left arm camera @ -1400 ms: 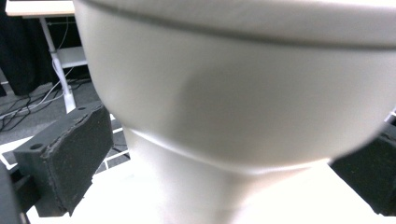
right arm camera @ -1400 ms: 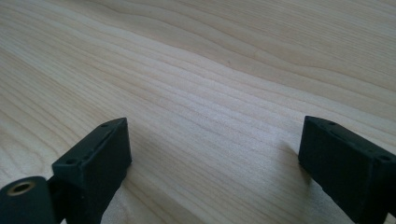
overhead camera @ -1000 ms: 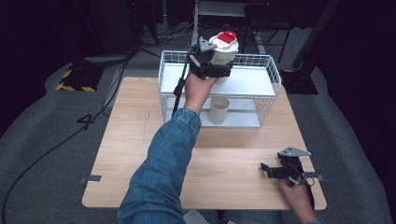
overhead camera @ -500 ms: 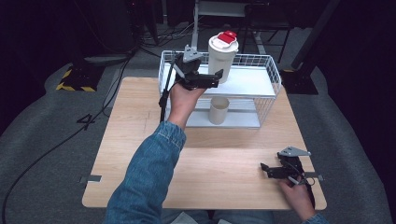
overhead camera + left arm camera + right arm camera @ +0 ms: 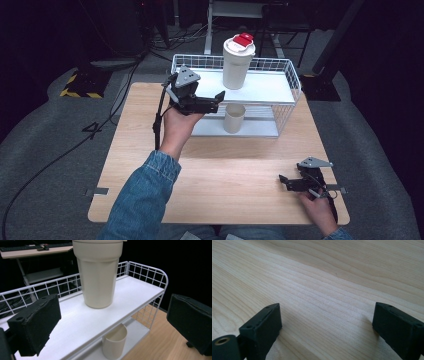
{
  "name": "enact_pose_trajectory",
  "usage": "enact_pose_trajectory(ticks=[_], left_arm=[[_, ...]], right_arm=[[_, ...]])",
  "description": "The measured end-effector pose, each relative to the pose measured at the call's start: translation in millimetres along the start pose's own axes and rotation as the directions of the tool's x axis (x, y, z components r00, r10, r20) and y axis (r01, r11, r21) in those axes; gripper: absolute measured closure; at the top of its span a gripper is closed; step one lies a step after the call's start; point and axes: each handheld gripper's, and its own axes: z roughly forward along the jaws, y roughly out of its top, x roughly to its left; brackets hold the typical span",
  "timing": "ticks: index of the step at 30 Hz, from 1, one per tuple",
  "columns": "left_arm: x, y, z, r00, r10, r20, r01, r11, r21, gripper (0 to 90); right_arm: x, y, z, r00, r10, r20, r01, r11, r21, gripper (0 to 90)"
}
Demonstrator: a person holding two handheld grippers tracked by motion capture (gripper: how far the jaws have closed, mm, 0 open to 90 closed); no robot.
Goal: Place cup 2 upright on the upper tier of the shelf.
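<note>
1. The table [image 5: 150, 165], pale wood, takes up most of the floor in front of me, and the person's arms reach in from its 6 o'clock edge.

2. The rack [image 5: 280, 82], white wire with two tiers, stands at the table's 12 o'clock end. Its top shelf [image 5: 140, 293] is a flat white board.

3. The tumbler [image 5: 238, 61], cream with a red tab on its lid, stands upright on the top shelf, toward the shelf's 12 o'clock side. It looks settled and nothing touches it.

4. The left gripper [image 5: 212, 102] hangs at the rack's 9 o'clock end, level with the top shelf. Its jaws are spread wide with nothing between them. In the left gripper view the tumbler [image 5: 98, 272] stands dead ahead at 12 o'clock, clear of both pads.

5. The right gripper [image 5: 287, 184] rests low on the table near the 5 o'clock corner, jaws parted wide over bare wood and holding nothing.

6. The cup [image 5: 233, 119], small and open-topped, sits on the lower tier under the tumbler, upright.

7. I judge the placing of the tumbler done and the hand in the release stage. The next move would call for backing the left gripper straight out toward 6 o'clock without clipping the wire rim, or else dropping lower to line up on the cup.
</note>
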Motion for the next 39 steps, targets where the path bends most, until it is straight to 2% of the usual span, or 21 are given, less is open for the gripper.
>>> enact_pose_trajectory(ticks=[7,13,16,21,22,23,24,25,26,27,29,30,32,34,35,36,39], left_arm=[[-5.0,-13.3,-24.8,0.9999,0.008,0.014,-0.009,0.9998,0.017,0.0],[-8.4,-29.5,-48.1,0.9989,0.013,0.045,-0.014,0.9991,0.040,0.0],[-10.2,-39.3,-56.7,0.9989,0.029,0.036,-0.031,0.9980,0.055,0.0],[-11.8,-59.9,-68.2,0.9991,0.026,0.032,-0.029,0.9966,0.077,0.0],[-11.8,-59.9,-68.2,0.9991,0.026,0.032,-0.029,0.9966,0.077,0.0],[-12.3,-68.1,-71.6,0.9994,0.024,0.025,-0.026,0.9961,0.084,0.0],[-12.3,-68.1,-71.6,0.9994,0.024,0.025,-0.026,0.9961,0.084,0.0],[-11.4,-78.5,-75.6,0.9994,0.017,0.031,-0.020,0.9947,0.101,0.0],[-11.4,-78.5,-75.6,0.9994,0.017,0.031,-0.020,0.9947,0.101,0.0],[-10.5,-88.2,-79.1,0.9994,0.007,0.035,-0.011,0.9935,0.114,0.0],[-10.2,-98.7,-82.2,0.9997,-0.012,0.023,0.009,0.9933,0.115,0.0],[-10.2,-98.7,-82.2,0.9997,-0.012,0.023,0.009,0.9933,0.115,0.0],[-7.4,-114.0,-86.6,0.9995,-0.029,0.014,0.027,0.9913,0.129,0.0],[-6.7,-119.2,-87.6,0.9995,-0.029,0.007,0.028,0.9902,0.137,0.0],[-5.4,-129.4,-89.7,0.9996,-0.027,-0.004,0.027,0.9869,0.159,0.0],[-4.8,-133.0,-90.5,0.9997,-0.024,-0.006,0.025,0.9859,0.165,0.0],[-1.2,-145.5,-93.7,0.9987,-0.046,0.023,0.041,0.9816,0.186,0.8]], right_arm=[[-0.2,-0.1,0.0,1.0000,-0.003,0.000,0.003,1.000,0.000,9.1],[-0.1,0.0,0.0,1.0000,-0.002,0.000,0.002,1.000,0.001,9.1],[0.0,0.0,0.0,1.0000,-0.001,0.000,0.001,1.000,0.000,9.1],[0.0,0.0,0.0,1.0000,-0.001,-0.001,0.001,1.000,0.000,9.1],[0.0,0.0,0.0,1.0000,-0.001,-0.001,0.001,1.000,0.000,9.2],[0.0,0.0,0.0,1.0000,-0.002,-0.001,0.002,1.000,0.000,9.1],[0.0,0.0,0.0,1.0000,-0.001,-0.001,0.001,1.000,0.000,9.1],[0.0,0.0,0.0,1.0000,-0.002,-0.001,0.002,1.000,0.000,9.2],[0.0,0.0,0.0,1.0000,-0.001,-0.001,0.001,1.000,0.000,9.1],[0.0,0.0,-0.1,1.0000,-0.001,-0.001,0.001,1.000,0.000,9.2],[0.0,0.0,0.0,1.0000,-0.001,-0.001,0.001,1.000,0.000,9.2],[-0.1,0.0,0.0,1.0000,-0.002,-0.001,0.002,1.000,0.001,9.1],[0.0,0.0,0.0,1.0000,-0.001,-0.001,0.001,1.000,0.000,9.1],[0.0,0.0,0.0,1.0000,-0.002,-0.001,0.002,1.000,0.000,9.1],[0.0,0.0,0.0,1.0000,-0.001,-0.001,0.001,1.000,0.000,9.1],[0.0,0.0,0.0,1.0000,-0.001,-0.001,0.001,1.000,0.000,9.1],[0.0,0.0,0.0,1.0000,-0.001,-0.001,0.001,1.000,0.000,9.1]])
